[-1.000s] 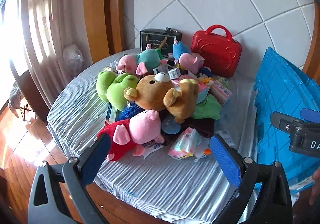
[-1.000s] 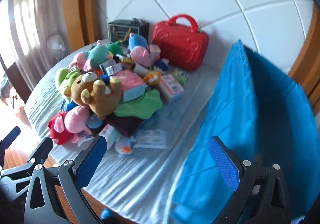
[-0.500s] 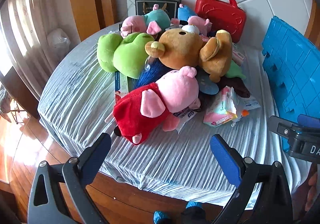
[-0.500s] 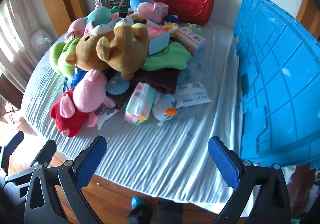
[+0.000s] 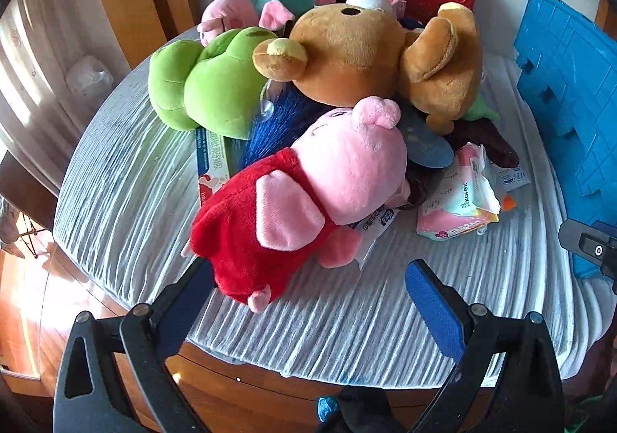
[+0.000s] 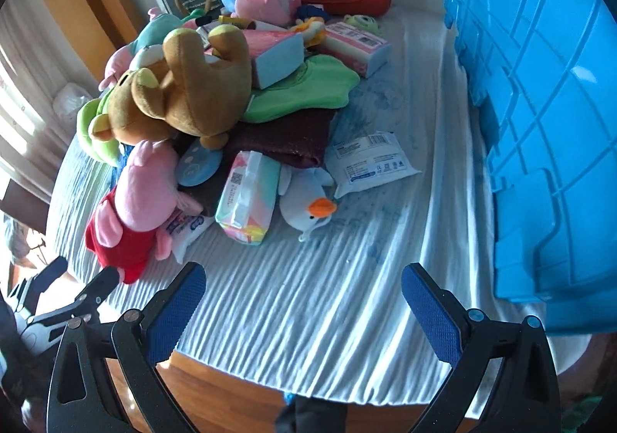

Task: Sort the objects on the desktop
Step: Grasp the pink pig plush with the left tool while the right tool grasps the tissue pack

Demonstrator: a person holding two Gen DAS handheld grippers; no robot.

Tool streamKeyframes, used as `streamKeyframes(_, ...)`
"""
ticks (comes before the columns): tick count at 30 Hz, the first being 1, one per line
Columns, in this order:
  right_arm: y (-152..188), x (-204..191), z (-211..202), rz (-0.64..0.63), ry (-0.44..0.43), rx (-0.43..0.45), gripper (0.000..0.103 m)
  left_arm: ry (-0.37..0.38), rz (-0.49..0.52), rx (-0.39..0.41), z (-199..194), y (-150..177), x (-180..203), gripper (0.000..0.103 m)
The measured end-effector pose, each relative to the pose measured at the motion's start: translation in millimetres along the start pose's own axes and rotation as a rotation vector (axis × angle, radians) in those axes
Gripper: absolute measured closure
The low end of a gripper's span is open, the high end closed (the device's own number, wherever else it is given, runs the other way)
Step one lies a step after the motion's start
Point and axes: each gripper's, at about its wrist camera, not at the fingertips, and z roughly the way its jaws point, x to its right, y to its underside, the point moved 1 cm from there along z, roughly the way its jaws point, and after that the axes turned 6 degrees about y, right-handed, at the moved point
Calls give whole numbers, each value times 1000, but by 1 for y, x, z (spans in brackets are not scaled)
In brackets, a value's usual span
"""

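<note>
Hiding a boxed item, the pig plush point(image 5: 308, 197) lies before both spread, empty tongs point(image 5: 308, 301).

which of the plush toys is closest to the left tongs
The pink pig in the red dress, lying on its side at the near edge of the pile, just ahead of the open left tongs. The brown bear and green plush lie farther back.

Left tongs point(image 5: 308, 301) gape wide just before the pink pig plush point(image 5: 308, 197)

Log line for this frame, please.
phase: approach | left gripper: open, at pig plush | right gripper: open, empty | blue crate: right of pile
</note>
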Motion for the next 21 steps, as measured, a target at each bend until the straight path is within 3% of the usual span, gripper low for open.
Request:
streamKeyframes(7, -26, 6, 35, 24, -20, -9, 0, -41, 56, -63, 45, -19, -1, 2)
streamKeyframes(12, -34, 0, 55, 41, -27, -50, 0, -45, 98, -57, 51, -32, -7, 2)
streamKeyframes(21, -22, -28, 63, 130, -3, -52, 0, 91, 220, -71, 63, -46, -19, 0)
